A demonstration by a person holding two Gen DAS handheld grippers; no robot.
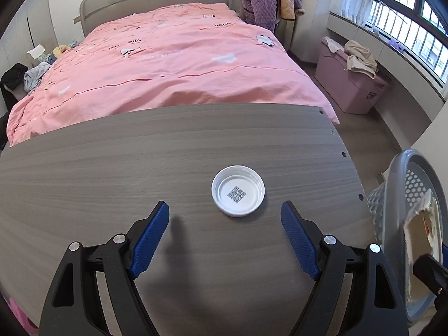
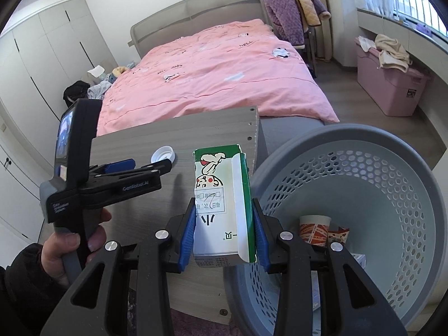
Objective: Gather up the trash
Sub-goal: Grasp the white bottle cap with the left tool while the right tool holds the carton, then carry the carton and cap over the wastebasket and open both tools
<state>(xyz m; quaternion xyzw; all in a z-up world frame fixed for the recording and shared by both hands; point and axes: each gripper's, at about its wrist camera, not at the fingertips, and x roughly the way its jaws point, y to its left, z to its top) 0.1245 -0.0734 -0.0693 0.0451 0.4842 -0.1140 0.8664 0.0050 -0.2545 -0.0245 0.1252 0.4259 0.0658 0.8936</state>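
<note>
Pinched between the right tongs (image 2: 224, 240), the crumpled green-and-white paper carton (image 2: 224, 204) sits at nine o'clock of the grey perforated plastic basket (image 2: 392, 196), so releasing early could miss the rim, while the spread left tongs (image 1: 225, 218) may flick the white plastic lid (image 1: 238, 194) off the grey wood-grain surface (image 1: 112, 168).

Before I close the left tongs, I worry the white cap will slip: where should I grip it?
Grip the white cap across its low ribbed rim, coming from above with the open left tongs. It lies hollow side up, flat on the wooden board, so only the rim offers opposing sides.
</note>
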